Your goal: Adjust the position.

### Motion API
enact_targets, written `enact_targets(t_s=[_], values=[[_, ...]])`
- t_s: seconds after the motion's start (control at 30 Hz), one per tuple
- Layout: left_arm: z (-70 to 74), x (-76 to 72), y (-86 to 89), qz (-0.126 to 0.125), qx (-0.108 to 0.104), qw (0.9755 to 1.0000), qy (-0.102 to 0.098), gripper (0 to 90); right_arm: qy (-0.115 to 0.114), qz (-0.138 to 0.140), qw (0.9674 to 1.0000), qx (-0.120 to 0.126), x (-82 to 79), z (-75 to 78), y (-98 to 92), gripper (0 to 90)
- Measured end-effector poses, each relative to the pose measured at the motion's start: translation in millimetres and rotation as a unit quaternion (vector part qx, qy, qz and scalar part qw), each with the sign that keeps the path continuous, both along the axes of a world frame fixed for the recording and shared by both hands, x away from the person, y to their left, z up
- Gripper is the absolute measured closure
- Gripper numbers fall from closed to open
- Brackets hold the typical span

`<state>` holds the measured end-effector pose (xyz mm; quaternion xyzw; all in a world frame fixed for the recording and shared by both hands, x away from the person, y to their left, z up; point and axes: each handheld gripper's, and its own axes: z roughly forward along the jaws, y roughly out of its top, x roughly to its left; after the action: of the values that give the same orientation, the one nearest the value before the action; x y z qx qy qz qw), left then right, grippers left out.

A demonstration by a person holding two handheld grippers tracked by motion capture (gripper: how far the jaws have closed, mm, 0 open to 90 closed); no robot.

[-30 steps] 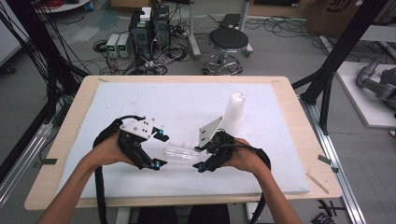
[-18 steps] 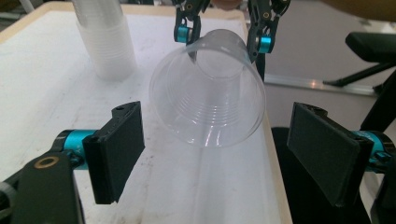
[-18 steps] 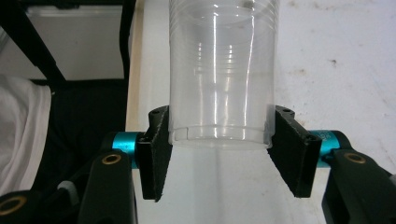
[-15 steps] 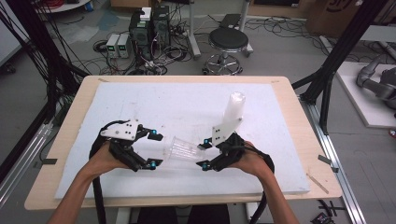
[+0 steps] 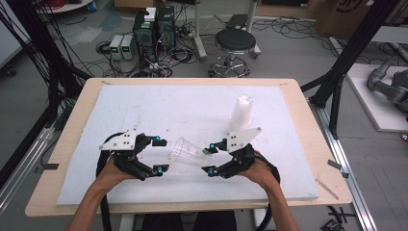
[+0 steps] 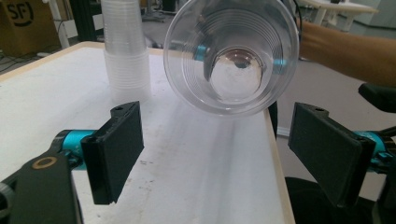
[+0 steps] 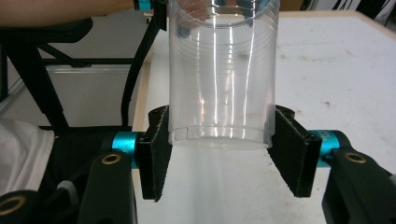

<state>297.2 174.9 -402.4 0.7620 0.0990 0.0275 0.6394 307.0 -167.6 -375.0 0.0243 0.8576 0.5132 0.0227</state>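
My right gripper [image 7: 219, 154] is clamping the base of a clear plastic cup [image 7: 222, 70], both pads pressing its sides, over the white table [image 7: 336, 60] near its edge.

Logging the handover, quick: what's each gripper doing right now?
Left gripper: open, has just been opening, nothing between its jaws.
Right gripper: closed on the clear cup near its base.

Stool [image 5: 234, 42] and computers [image 5: 154, 26] behind table [image 5: 298, 103]

You have a wooden table [image 5: 298, 103] topped with a white foam board [image 5: 159, 108]; a stack of clear cups [image 5: 240, 113] stands on the board's far right.
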Motion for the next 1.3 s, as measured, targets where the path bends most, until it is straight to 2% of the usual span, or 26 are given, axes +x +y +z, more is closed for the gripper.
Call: enact_targets(t_s=[0.1, 0.47, 0.77, 0.9, 1.3], values=[[-3.4, -0.1, -2.3, -0.005, -0.015, 0.9998, 0.011, 18.0, -0.001, 0.003, 0.9999, 0.016, 0.8, -0.9, -1.4, 42.9], [-4.6, 0.2, -12.4, -0.014, -0.043, 0.999, 0.008, 18.0, 0.014, 0.015, 0.9971, 0.073, 3.2, -5.9, -4.9, 42.9], [-0.9, 2.4, -21.6, -0.026, -0.057, 0.998, 0.01, 17.4, 0.019, 0.021, 0.9957, 0.089, 3.9, -7.8, -5.0, 42.9], [2.7, 3.7, -27.6, -0.035, -0.066, 0.9972, 0.011, 17.2, 0.022, 0.025, 0.9956, 0.088, 3.8, -8.6, -3.4, 42.9], [14.9, 6.9, -46.4, -0.048, -0.07, 0.9964, 0.002, 17.1, 0.023, 0.029, 0.9952, 0.09, 4.1, -10.2, -0.8, 42.9]])
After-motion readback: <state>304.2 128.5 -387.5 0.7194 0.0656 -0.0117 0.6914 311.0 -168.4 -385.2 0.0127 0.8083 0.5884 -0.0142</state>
